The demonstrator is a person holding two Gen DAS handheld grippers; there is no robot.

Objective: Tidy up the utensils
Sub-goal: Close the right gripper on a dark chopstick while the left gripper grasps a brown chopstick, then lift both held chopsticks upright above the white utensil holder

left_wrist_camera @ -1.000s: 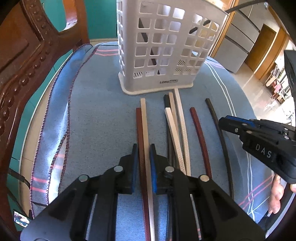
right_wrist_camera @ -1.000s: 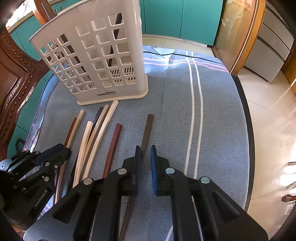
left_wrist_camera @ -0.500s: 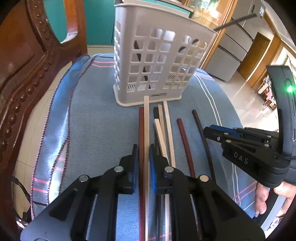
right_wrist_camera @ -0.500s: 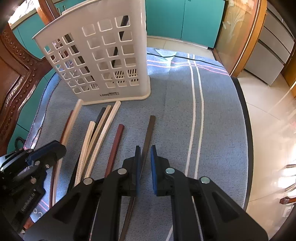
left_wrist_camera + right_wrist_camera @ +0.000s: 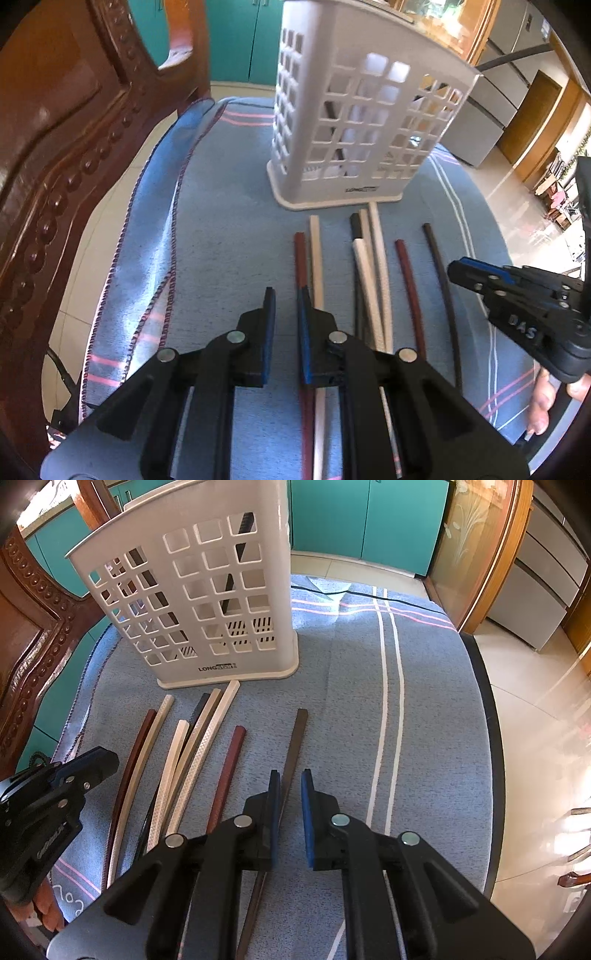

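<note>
i have both tools low over the blue cloth (image 5: pixel 436 709), pointed toward the white slotted holder (image 5: pixel 192 590) that stands upright at the far end. the holder sits there as the destination; at least one dark stick already leans inside it, visible through the wall openings.

the chopsticks lie flat in a rough fan, their far ends near the holder base, which keeps each one reachable along its length. from my left: a dark red chopstick (image 5: pixel 300 254) and a cream chopstick (image 5: pixel 316 258) side by side and touching; a middle bundle of pale and black sticks (image 5: pixel 369 266), overlapping; a second red chopstick (image 5: pixel 231 768) on its own; and a dark brown chopstick (image 5: pixel 291 749) farthest right, apart from the rest.

left gripper (image 5: pixel 284 299): jaws parted by a narrow gap, nothing between them. it sits just left of the red-and-cream pair; the dark red stick runs under the right-hand finger, not in the gap. i judge it needs a small shift right before closing.

right gripper (image 5: pixel 290 779): jaws parted, narrow gap, empty. the dark brown chopstick passes at the inner face of the left-hand finger, so alignment is near but not centred. i cannot tell whether either tool touches the cloth.

risk: closing on the touching pair may lift two sticks unevenly.
</note>
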